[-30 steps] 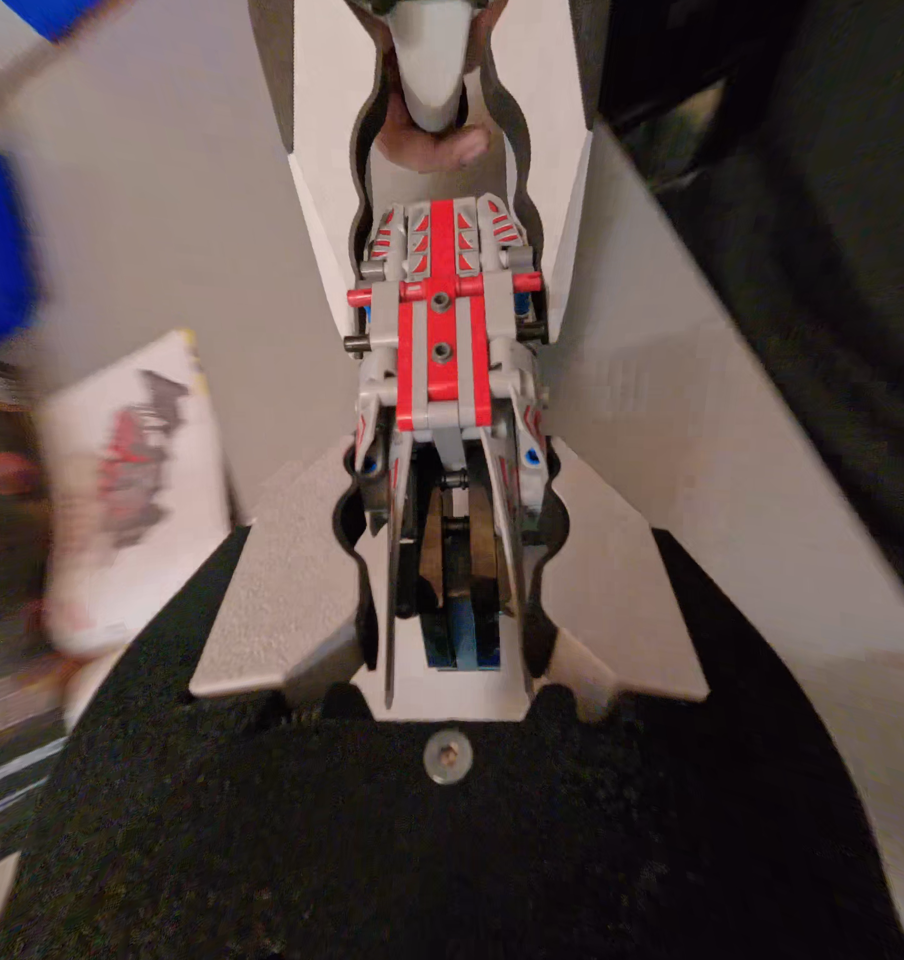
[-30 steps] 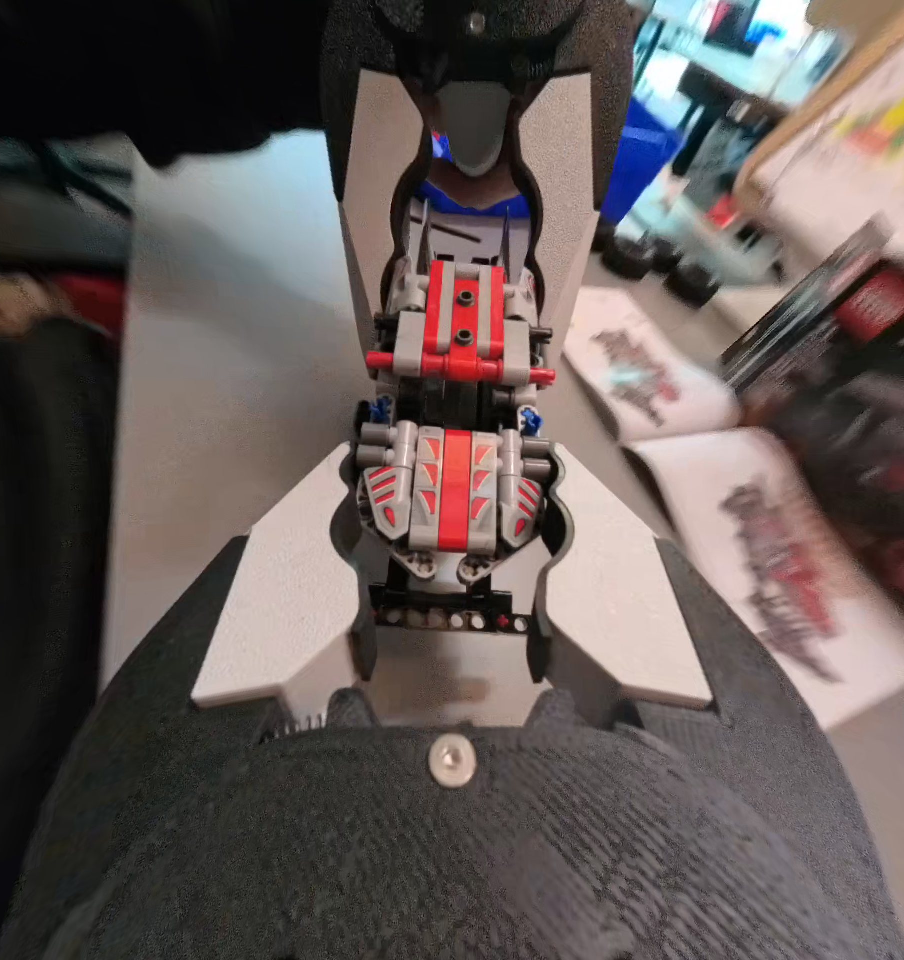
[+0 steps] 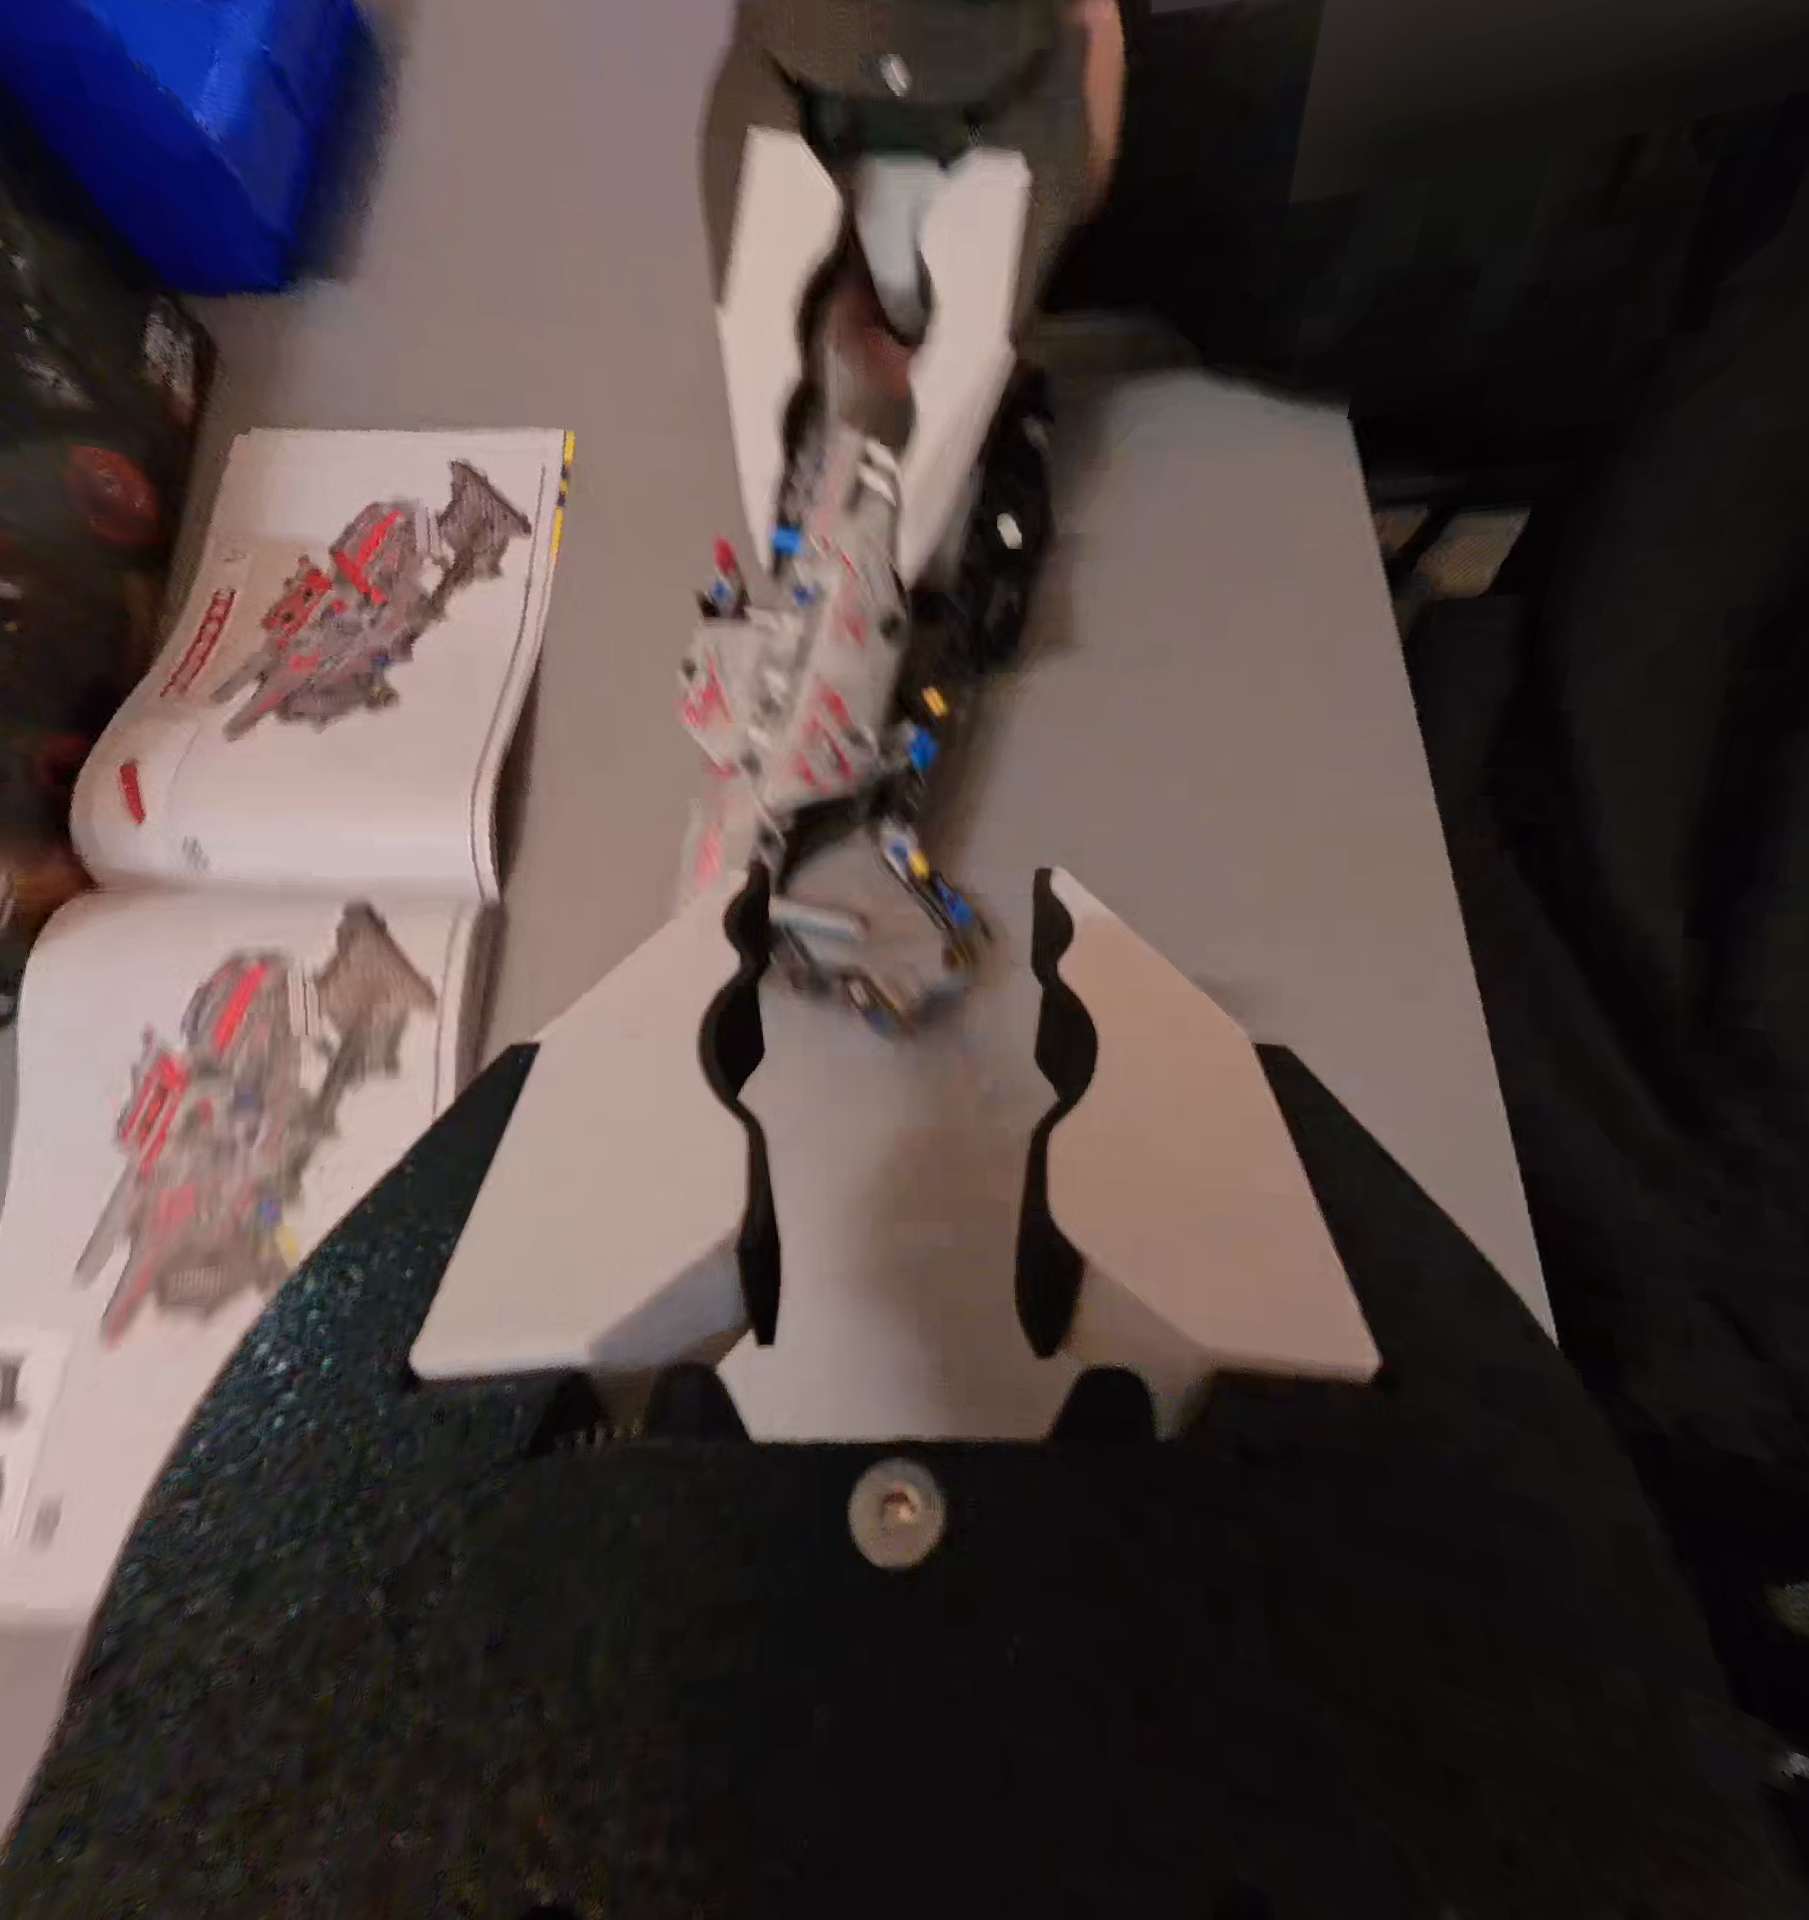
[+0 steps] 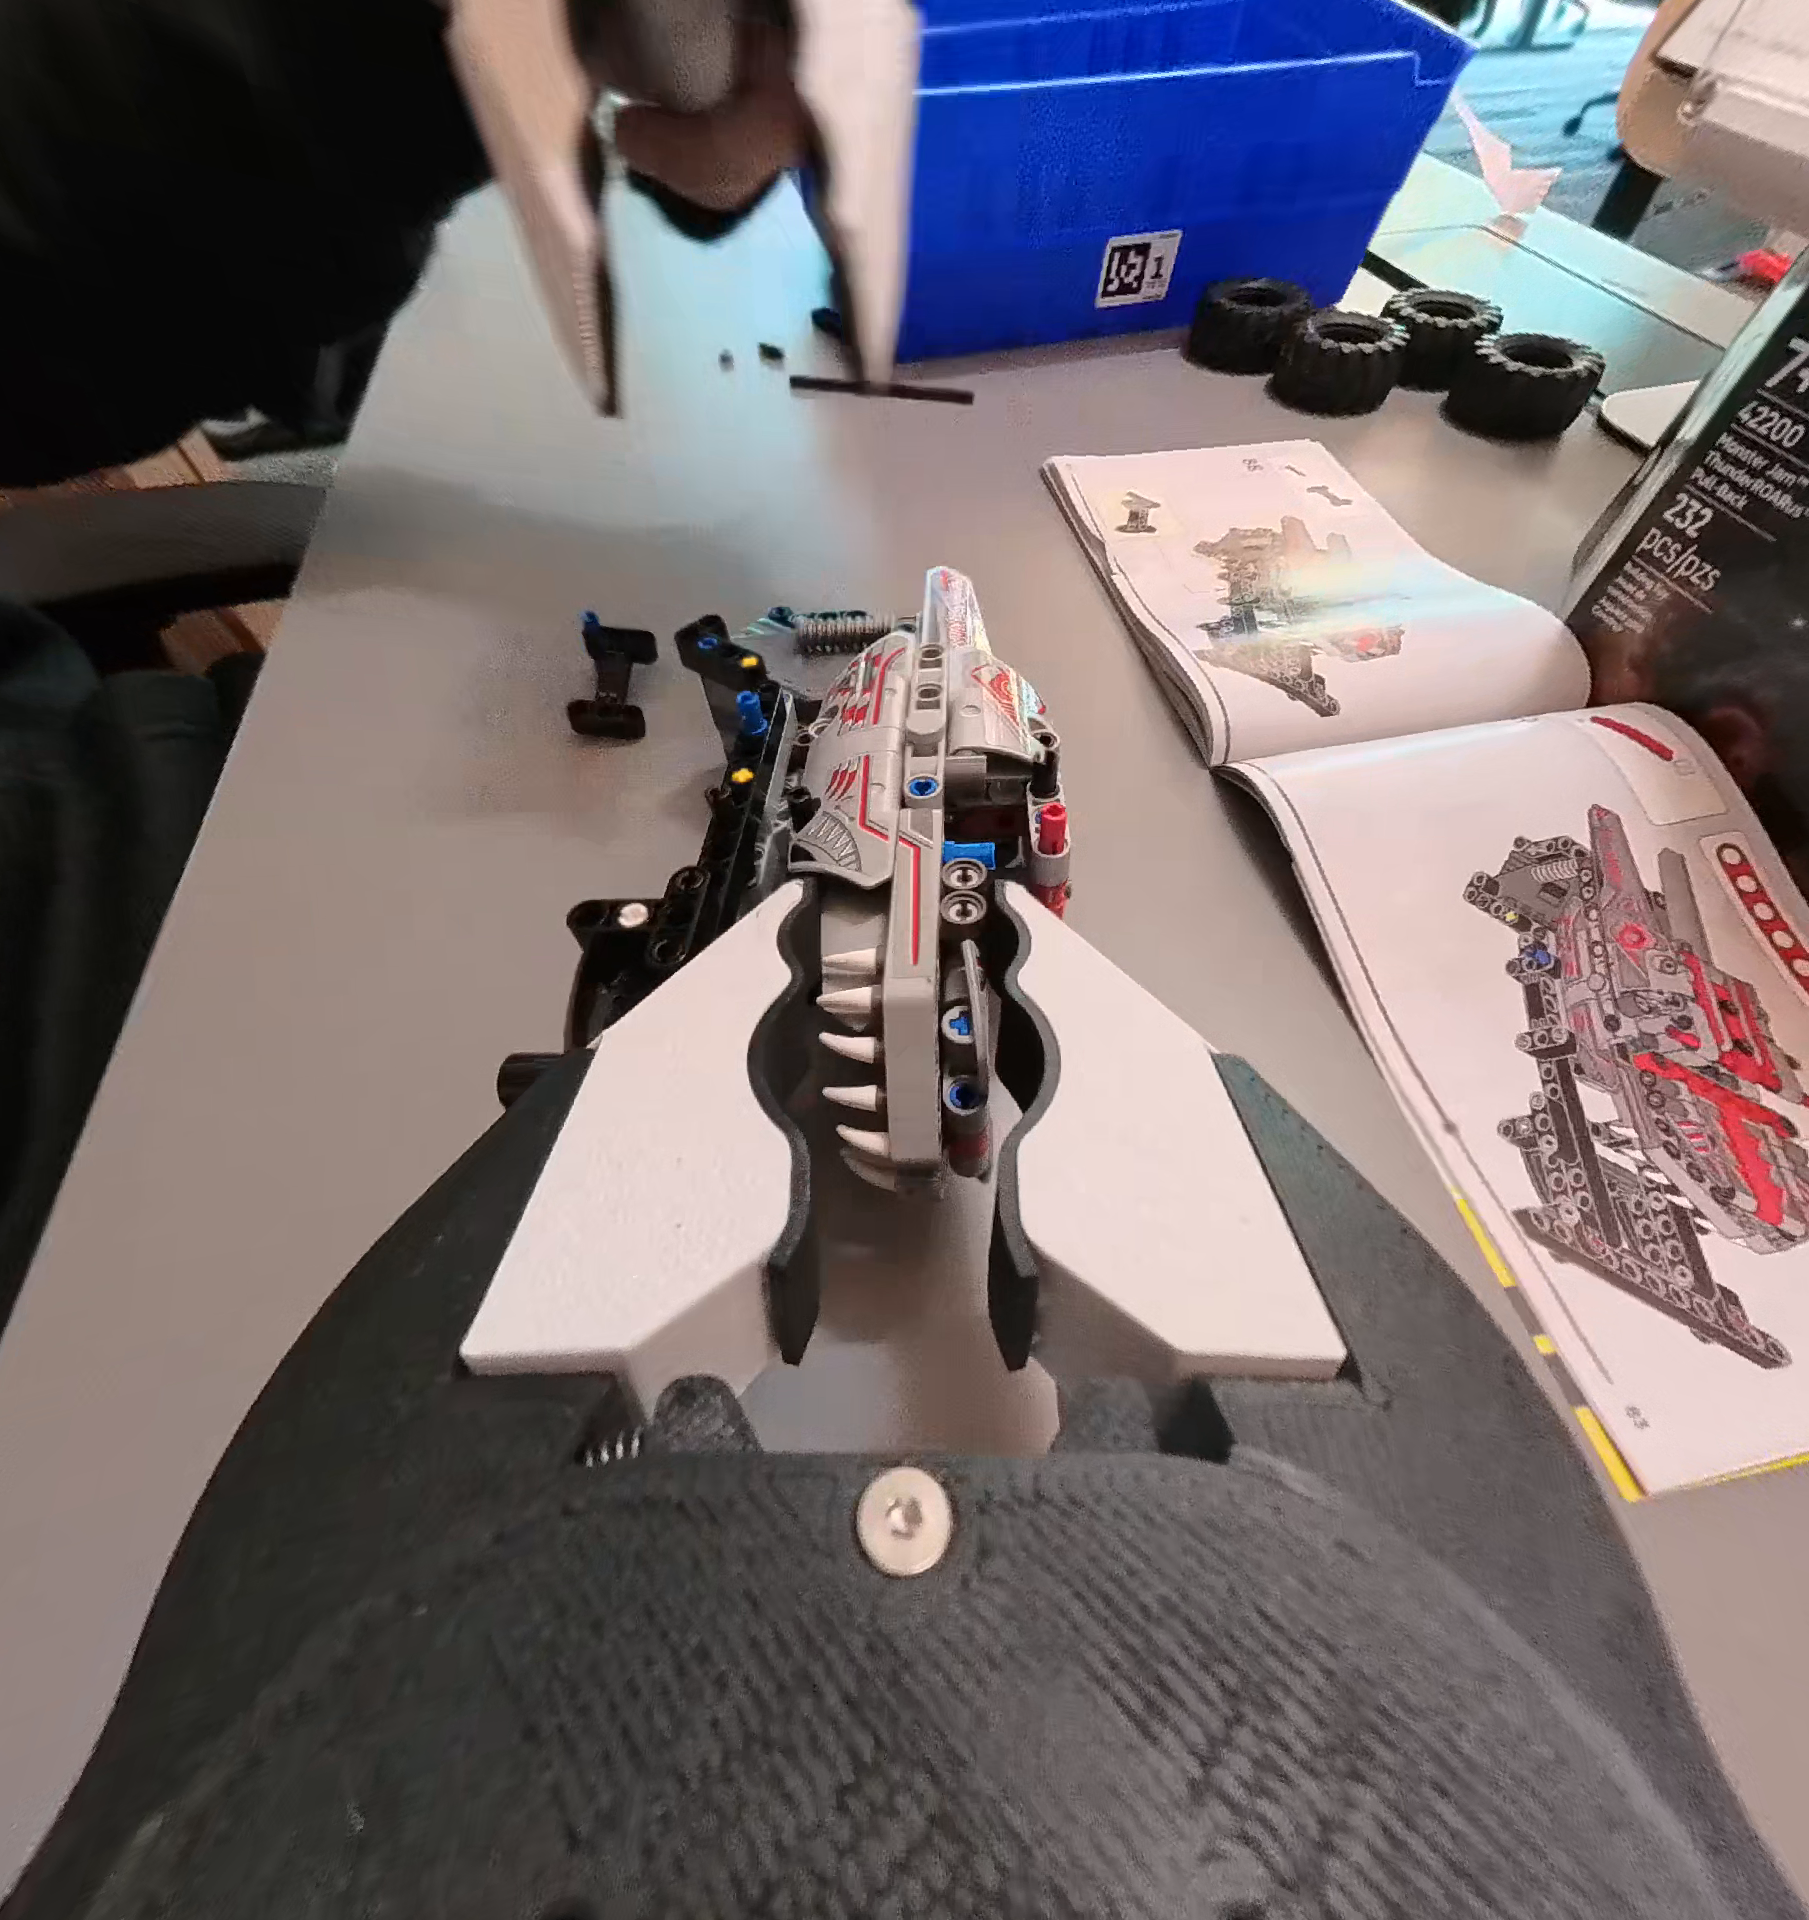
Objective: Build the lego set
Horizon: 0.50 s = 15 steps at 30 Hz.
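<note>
Right now the right gripper (image 4: 905, 1049) has its white fingers (image 4: 671, 1164) closed onto the lego model (image 4: 910, 831) — a grey body with red striping, white teeth and blue pins, turned on its side. The teeth end sits between the fingers; the far end reaches out over the grey desk (image 4: 308, 987). A black beam frame (image 4: 692, 894) lies just left of the grey body, touching it; whether it rests on the desk or hangs from the model, cannot tell.

Left gripper (image 3: 895, 1101) — fingers spread wide, nothing between them, only bare desk showing in the gap. In its own view the model's near end lies just beyond the fingertips, blurred. In the right wrist view the same gripper hangs at the top left, clear of the model, well above the desk.

Loose parts: a small black connector piece (image 4: 609, 675) left of the model, a grey spring (image 4: 843, 627) near its far end, a thin black axle (image 4: 879, 390) further back by a blue bin (image 4: 1139, 177). Four black tyres (image 4: 1399, 348) sit in a cluster right of the bin.

An open instruction booklet (image 4: 1502, 935) lies to the right of the model, not touching it. The set's dark box (image 4: 1731, 499) stands at the booklet's far edge.
</note>
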### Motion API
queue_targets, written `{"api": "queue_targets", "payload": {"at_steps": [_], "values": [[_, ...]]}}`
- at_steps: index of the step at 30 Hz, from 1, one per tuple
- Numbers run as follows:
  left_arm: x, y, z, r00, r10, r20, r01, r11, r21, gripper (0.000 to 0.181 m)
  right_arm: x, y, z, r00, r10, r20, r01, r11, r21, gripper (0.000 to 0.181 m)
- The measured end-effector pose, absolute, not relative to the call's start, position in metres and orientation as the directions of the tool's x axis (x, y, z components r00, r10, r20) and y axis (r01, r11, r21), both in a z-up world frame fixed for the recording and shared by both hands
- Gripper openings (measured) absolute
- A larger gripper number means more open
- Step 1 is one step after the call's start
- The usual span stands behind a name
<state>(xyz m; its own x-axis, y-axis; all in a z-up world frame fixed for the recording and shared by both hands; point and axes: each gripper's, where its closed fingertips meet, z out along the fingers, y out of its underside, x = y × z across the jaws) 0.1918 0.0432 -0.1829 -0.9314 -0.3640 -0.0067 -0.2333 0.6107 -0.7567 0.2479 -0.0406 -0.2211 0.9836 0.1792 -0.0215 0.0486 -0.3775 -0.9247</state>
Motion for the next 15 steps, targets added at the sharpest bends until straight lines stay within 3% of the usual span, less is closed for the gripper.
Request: {"api": "queue_targets", "payload": {"at_steps": [5,7,11,15], "values": [[0.138,0.07,-0.219,-0.832,-0.541,-0.126,-0.322,0.654,-0.684,0.031,0.25,-0.035,-0.223,0.985,0.174,-0.01,0.054,-0.362,-0.93,0.03],[0.12,0.067,-0.227,-0.787,-0.612,-0.077,-0.4,0.601,-0.692,0.022,0.25,-0.035,-0.223,0.986,0.169,0.0,0.062,-0.361,-0.931,0.031],[0.111,0.069,-0.245,-0.655,-0.756,0.0,-0.552,0.478,-0.683,0.023,0.249,-0.034,-0.222,0.986,0.165,0.002,0.062,-0.358,-0.932,0.031],[0.119,0.062,-0.246,-0.595,-0.804,0.006,-0.573,0.419,-0.704,0.018,0.247,-0.032,-0.221,0.988,0.156,0.014,0.069,-0.353,-0.933,0.031]]}}
